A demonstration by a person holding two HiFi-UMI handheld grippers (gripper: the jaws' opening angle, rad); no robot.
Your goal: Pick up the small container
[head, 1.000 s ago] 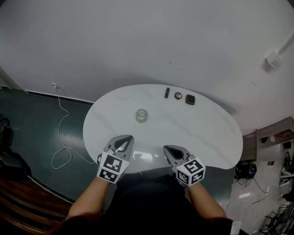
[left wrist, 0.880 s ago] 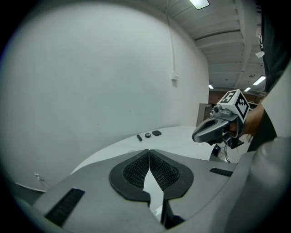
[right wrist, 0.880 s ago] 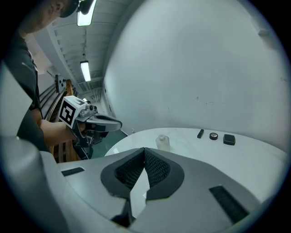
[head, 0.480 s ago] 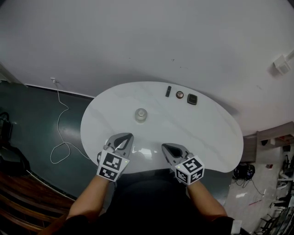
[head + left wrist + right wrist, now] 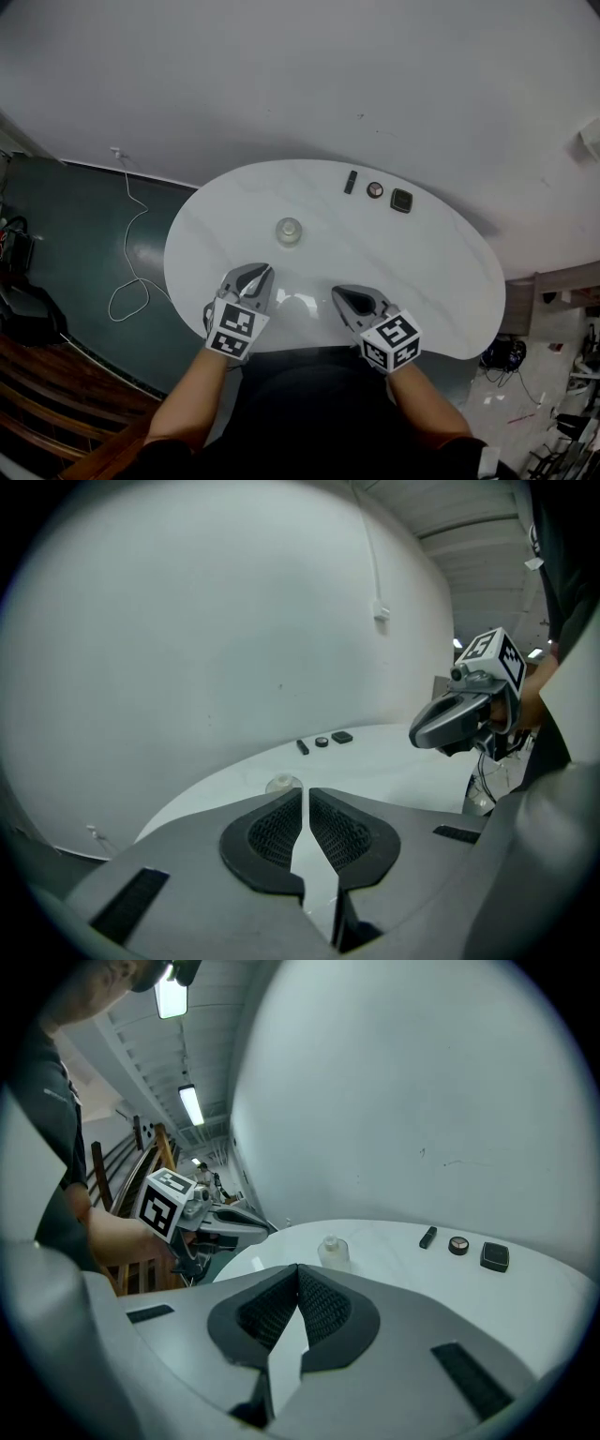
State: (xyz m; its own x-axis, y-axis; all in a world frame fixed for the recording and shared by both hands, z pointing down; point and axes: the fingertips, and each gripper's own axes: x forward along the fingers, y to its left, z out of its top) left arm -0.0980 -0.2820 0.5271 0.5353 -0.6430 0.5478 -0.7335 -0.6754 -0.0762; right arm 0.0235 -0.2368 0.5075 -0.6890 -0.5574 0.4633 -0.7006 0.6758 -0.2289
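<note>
1. The small container (image 5: 289, 232) is standing upright on the white table (image 5: 441, 281), left of centre in the head view, touching nothing.
2. The left gripper (image 5: 259, 275) is being held below it in frame, jaws closed together, gripping nothing.
3. The right gripper (image 5: 344, 298) is being held at lower centre, jaws likewise together and empty.
4. A dark stick (image 5: 350, 182), a round item (image 5: 375, 190) and a square item (image 5: 401, 200) are lying in a row at the table's upper right.

The white oval marble-look table (image 5: 422, 272) is smooth and glossy. The small clear container (image 5: 289, 232) looks like transparent glass.
</note>
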